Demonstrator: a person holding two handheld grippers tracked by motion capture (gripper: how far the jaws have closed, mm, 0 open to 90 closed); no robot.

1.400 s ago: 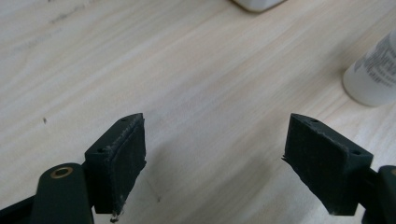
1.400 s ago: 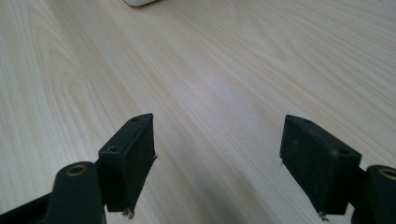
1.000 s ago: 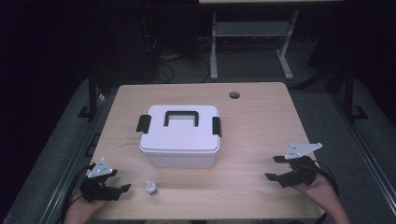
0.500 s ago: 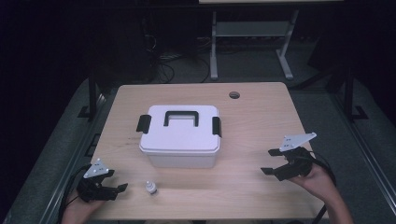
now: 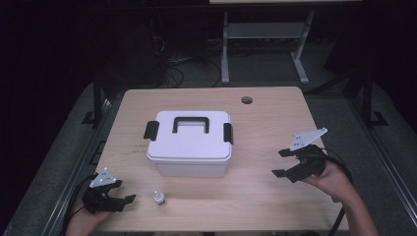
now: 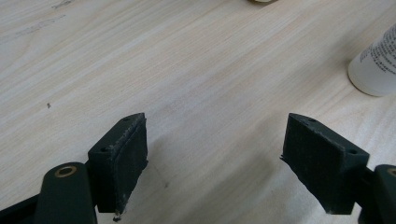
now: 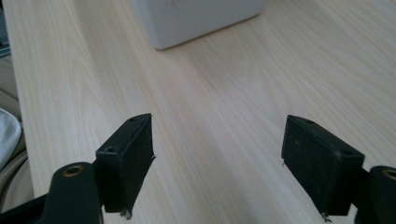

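A white lidded box with a dark handle and black side latches stands mid-table, closed. Its lower corner appears at the top of the right gripper view. A small white bottle stands upright near the front edge, and its side shows at the right of the left gripper view. My left gripper rests low at the front left, open and empty, a short way left of the bottle. My right gripper hovers open over bare wood to the right of the box, nothing between its pads.
The light wooden table has a round cable hole near its far right. Behind it stands a metal frame with cables on a dark floor. Bare wood lies between the box and each gripper.
The right gripper has lifted and moved left toward the box. The left gripper has stayed near the front left corner. Box and bottle are unmoved.
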